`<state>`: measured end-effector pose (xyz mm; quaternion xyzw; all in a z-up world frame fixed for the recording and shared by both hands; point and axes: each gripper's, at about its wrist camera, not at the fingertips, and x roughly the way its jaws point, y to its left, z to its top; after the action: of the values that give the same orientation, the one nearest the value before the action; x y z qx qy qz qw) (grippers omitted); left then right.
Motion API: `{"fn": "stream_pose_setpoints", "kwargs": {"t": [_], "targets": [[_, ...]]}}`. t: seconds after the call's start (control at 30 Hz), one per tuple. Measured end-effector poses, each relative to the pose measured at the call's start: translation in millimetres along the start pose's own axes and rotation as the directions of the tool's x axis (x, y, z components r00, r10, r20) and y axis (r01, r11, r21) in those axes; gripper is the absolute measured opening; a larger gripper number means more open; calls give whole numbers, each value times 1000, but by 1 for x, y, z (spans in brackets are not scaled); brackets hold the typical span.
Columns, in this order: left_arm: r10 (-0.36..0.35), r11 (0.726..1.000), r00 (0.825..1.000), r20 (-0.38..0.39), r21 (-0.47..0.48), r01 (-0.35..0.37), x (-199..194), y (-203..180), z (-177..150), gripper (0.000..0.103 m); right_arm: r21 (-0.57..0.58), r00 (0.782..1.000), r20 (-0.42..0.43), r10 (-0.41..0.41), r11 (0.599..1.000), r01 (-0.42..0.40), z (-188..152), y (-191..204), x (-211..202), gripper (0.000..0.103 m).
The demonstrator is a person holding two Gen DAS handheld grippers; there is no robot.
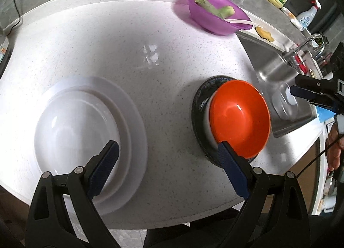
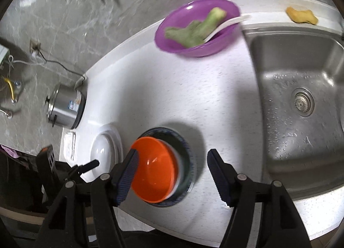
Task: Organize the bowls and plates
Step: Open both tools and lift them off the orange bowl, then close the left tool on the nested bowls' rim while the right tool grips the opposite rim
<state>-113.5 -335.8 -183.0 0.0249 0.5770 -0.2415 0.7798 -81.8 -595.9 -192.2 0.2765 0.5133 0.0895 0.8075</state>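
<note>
A glossy orange plastic bowl (image 1: 239, 118) sits nested in a white bowl (image 1: 206, 122), of which only a pale rim shows, and both rest on a dark round plate with a patterned rim (image 1: 198, 106). This stack stands on the speckled white countertop (image 1: 107, 39), just beside the stainless steel sink (image 2: 301, 88). The orange bowl is smooth and shiny inside and looks empty, with a bright highlight near its centre.

Farther from the sink than that stack, a glossy white bowl (image 1: 73, 129) sits on a wide white plate with a raised inner ring (image 1: 133, 123). The two stacks stand apart, with bare counter between them.

A translucent purple plastic bowl (image 2: 196, 27) stands at the back edge of the counter, close to the sink's far corner. It holds a green vegetable piece (image 2: 193, 30) and a white plastic spoon (image 2: 225, 25) whose handle pokes over the rim toward the sink. A yellow sponge-like piece (image 2: 301, 15) lies on the ledge behind the sink.

The left gripper (image 1: 167, 151) hangs over the counter between the two stacks, jaws spread wide and holding nothing. The right gripper (image 2: 172, 159) hovers above the orange bowl's stack, jaws likewise wide apart and empty, one fingertip (image 2: 132, 161) overlapping the orange rim in view.
</note>
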Motion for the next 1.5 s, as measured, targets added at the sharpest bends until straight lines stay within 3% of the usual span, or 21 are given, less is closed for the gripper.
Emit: {"fn": "stream_pose_setpoints", "kwargs": {"t": [0.07,0.13,0.2,0.33,0.57,0.8,1.03,1.2,1.33,1.5], "targets": [[-2,1000,1000,12,-11,2,-1,-2,-6,91,-8,1000,-3,-9,1000,9,2,-9,2,69],[3,999,999,37,-37,-2,-1,-5,-12,90,-22,1000,-27,-3,1000,2,5,-17,7,62],[-31,995,999,35,-91,34,3,-5,-17,81,-44,998,-56,7,999,-9,11,-25,14,60],[-69,971,997,40,-225,76,12,-10,-30,77,-97,988,-142,52,993,-66,14,-34,29,60],[-39,924,998,47,-380,54,23,-16,-46,77,-227,958,-280,57,966,-124,19,-29,53,53],[-23,899,997,75,-435,53,9,-11,-61,77,-236,941,-325,94,955,-177,32,-37,59,52],[-90,890,993,81,-441,117,21,-4,-62,77,-269,924,-368,103,940,-212,37,-32,69,43],[-161,849,979,129,-488,204,24,5,-67,66,-280,911,-399,105,932,-230,35,-30,76,38],[-168,846,975,143,-488,217,17,10,-74,60,-270,907,-408,107,935,-232,34,-34,78,38],[-173,841,973,152,-492,226,11,15,-77,60,-264,900,-421,108,935,-235,33,-34,82,38]]}}
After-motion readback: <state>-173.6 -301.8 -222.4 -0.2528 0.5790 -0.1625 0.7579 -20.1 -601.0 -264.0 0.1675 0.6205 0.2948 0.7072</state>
